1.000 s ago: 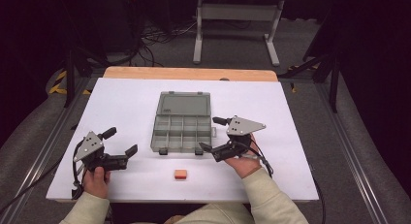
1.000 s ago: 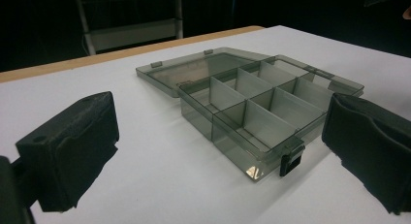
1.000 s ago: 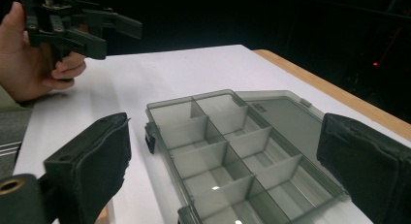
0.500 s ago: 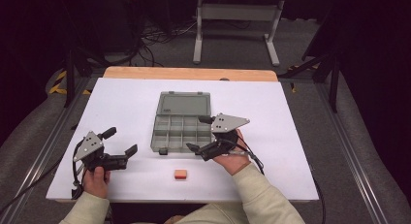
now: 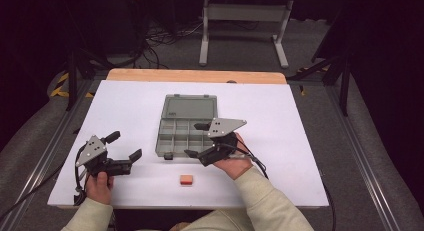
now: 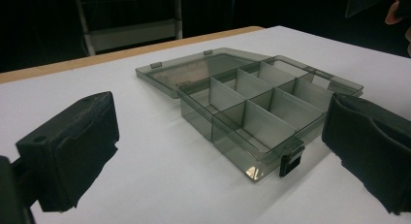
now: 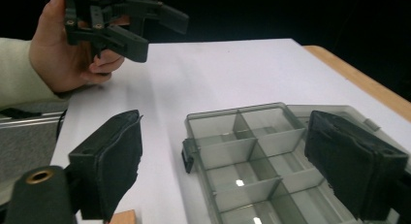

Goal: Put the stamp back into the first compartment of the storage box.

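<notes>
A clear grey compartment box [image 5: 186,125] lies open mid-table, its lid flat on the far side; it is also seen as the box [image 6: 252,105] and the box [image 7: 252,151]. A small orange block [image 5: 186,179] sits on the white table [image 5: 280,141] in front of it, the block [image 7: 123,217] just under my right jaw. My right gripper [image 5: 196,140] hovers over the box's near right compartments; its jaws have just been closing a little but stay wide apart on nothing. My left gripper [image 5: 125,145] rests open at the near left, pointing toward the box, empty.
A black latch [image 5: 168,155] sticks out from the box's near edge. A wooden strip [image 5: 195,76] runs along the table's far edge. A metal stand [image 5: 240,21] and cables lie on the floor beyond. Metal rails [image 5: 350,156] flank the table.
My right gripper has moved left, from beside the box's right edge to above its near right compartments. The left gripper has stayed where it was.
</notes>
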Demonstrator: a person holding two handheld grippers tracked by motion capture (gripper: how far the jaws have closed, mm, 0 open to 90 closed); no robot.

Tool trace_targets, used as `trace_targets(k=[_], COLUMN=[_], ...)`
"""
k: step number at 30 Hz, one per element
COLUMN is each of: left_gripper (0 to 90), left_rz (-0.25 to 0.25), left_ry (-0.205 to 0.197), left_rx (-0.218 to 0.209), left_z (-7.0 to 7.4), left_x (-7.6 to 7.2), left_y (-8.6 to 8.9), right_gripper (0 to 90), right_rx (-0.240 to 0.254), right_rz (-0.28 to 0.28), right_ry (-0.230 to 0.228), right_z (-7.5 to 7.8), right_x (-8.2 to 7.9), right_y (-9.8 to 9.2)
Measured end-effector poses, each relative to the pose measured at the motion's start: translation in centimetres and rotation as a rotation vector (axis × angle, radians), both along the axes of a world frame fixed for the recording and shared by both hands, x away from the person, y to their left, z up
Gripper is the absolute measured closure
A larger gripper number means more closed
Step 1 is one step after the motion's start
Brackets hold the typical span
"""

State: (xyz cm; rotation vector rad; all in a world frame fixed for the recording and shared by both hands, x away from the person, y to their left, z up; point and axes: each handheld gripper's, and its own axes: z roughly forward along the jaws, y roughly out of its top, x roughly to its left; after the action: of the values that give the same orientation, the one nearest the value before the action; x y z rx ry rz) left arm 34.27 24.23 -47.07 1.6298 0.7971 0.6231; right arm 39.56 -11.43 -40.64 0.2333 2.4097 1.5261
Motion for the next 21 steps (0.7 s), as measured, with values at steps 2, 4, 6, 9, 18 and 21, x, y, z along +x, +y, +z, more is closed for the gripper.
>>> trace_targets(k=[2,4,6,9,18,21], left_gripper=[0.8,0.8,0.8,0.8,0.8,0.8], left_rz=[0.0,0.0,0.0,0.0,-0.001,-0.002], left_ry=[0.0,0.0,0.001,-0.001,-0.001,-0.001], left_rx=[0.0,0.0,-0.005,-0.001,-0.002,-0.001], left_z=[0.0,0.0,0.0,0.0,0.0,0.1], left_x=[0.0,0.0,0.0,0.0,0.0,0.0], left_y=[0.0,0.0,0.0,0.0,0.0,0.0], right_gripper=[14.9,15.3,16.3,16.3,16.8,17.7], right_rx=[-0.025,-0.034,-0.06,-0.111,-0.261,-0.329], right_rz=[0.012,0.016,0.028,0.047,0.099,0.111], right_ry=[0.012,0.02,0.05,0.073,0.126,0.152], right_z=[-0.1,-0.2,-0.3,-0.5,-1.2,-1.7], right_x=[0.0,0.0,0.1,0.2,0.1,0.0], right_y=[0.5,0.7,1.0,1.5,2.9,3.3])
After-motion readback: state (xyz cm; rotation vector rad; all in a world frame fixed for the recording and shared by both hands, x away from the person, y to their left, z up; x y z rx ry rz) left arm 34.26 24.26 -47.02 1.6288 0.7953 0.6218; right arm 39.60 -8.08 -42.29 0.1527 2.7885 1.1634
